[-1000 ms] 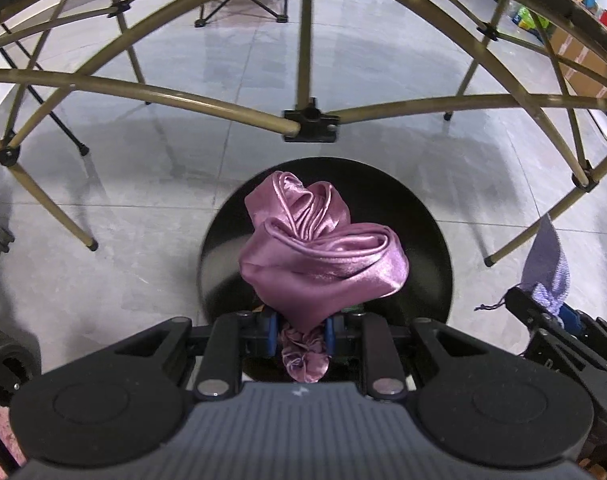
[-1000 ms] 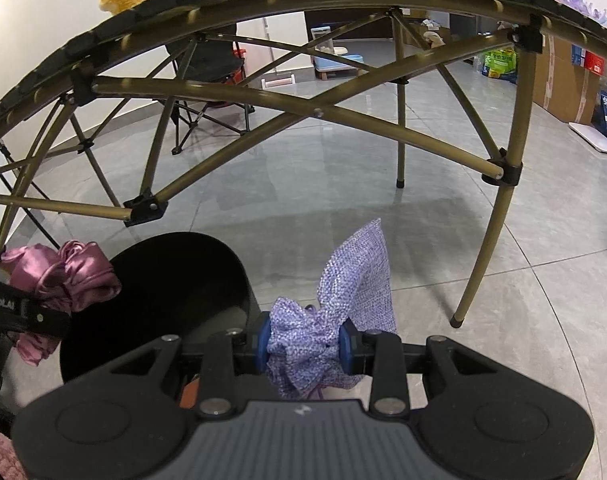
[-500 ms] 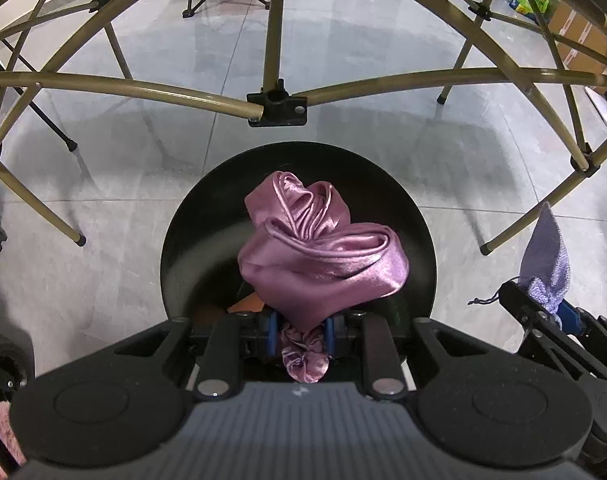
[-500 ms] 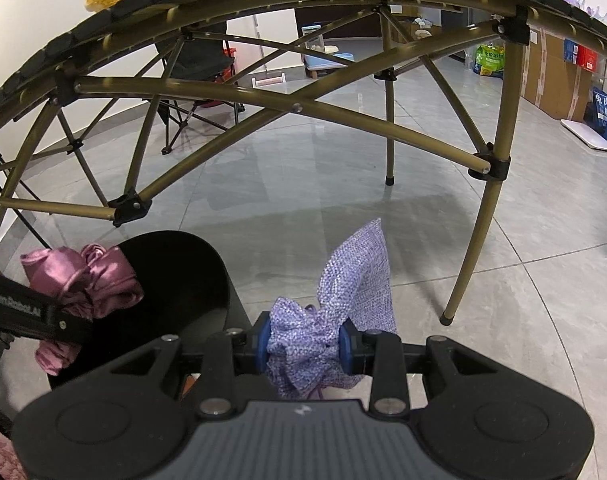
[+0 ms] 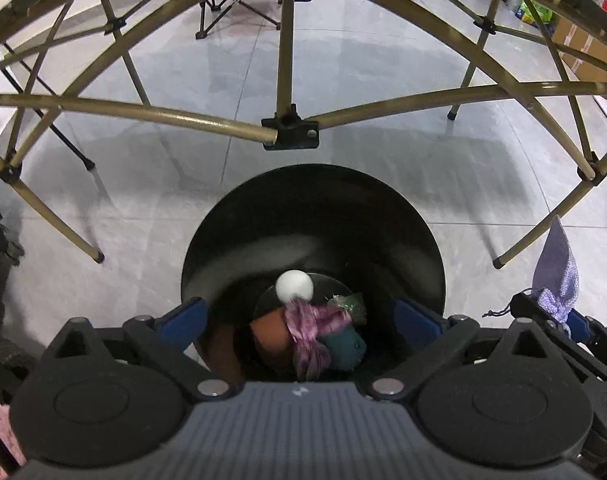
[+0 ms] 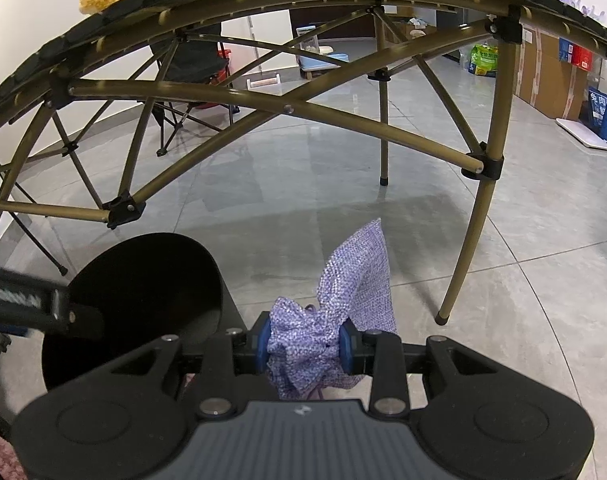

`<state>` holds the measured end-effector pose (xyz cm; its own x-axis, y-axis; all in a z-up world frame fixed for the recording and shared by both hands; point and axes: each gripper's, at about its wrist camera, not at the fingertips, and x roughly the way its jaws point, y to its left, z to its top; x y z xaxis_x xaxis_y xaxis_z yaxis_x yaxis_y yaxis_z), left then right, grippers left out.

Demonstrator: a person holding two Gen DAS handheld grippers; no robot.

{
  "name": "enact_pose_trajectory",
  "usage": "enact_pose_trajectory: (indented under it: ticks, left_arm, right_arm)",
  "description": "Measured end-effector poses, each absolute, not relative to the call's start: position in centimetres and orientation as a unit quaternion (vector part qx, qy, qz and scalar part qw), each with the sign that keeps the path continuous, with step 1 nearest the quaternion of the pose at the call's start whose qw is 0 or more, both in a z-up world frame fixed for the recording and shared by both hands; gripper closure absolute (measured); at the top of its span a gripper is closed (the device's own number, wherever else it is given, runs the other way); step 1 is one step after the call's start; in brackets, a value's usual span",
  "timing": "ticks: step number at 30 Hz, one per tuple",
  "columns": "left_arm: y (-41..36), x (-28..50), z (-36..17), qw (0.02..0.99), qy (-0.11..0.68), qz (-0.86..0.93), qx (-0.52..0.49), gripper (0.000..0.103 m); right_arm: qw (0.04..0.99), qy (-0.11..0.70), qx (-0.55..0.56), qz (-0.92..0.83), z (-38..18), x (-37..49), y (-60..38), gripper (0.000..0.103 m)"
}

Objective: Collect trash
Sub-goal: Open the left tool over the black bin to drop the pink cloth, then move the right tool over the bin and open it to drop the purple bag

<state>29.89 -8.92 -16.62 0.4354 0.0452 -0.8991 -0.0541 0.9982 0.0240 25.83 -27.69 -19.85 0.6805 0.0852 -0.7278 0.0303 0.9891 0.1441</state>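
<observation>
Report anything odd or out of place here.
Nothing stands out. The pink cloth lies inside the black bin, under the open left claw. The right claw holds the purple pouch.

We are seeing both grippers, left [image 5: 299, 316] and right [image 6: 303, 344]: black bodies, blue finger pads [image 5: 183, 318], silver screws, ribbed grey housings.

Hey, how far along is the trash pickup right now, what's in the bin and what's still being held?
Done: the pink satin cloth lies in the black bin with a white ball and other scraps, and the left tool is open above it. In hand: the right tool is shut on the purple pouch, beside the bin rather than over it. Left: bring that pouch over and drop it in.
</observation>
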Motion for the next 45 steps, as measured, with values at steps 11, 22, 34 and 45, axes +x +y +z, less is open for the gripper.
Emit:
enact_pose_trajectory:
  ticks: [11,22,34,45]
  left_arm:
    - [-8.5,29.8,-16.8,0.841,0.540,0.027,-0.005,0.000]
    - [-7.4,29.0,-16.2,0.847,0.531,0.029,-0.006,0.000]
    - [-4.5,27.7,-14.7,0.858,0.511,0.038,-0.025,0.000]
    - [-1.0,26.6,-13.5,0.866,0.495,0.052,-0.044,0.000]
  right_arm:
    - [0.913,0.401,0.071,0.016,-19.7,25.7,-27.6,0.071]
    - [0.913,0.401,0.070,0.016,-19.2,25.3,-27.3,0.071]
    - [0.918,0.391,0.060,0.032,-17.8,24.8,-25.7,0.071]
    - [0.923,0.378,0.045,0.059,-15.3,24.6,-22.3,0.071]
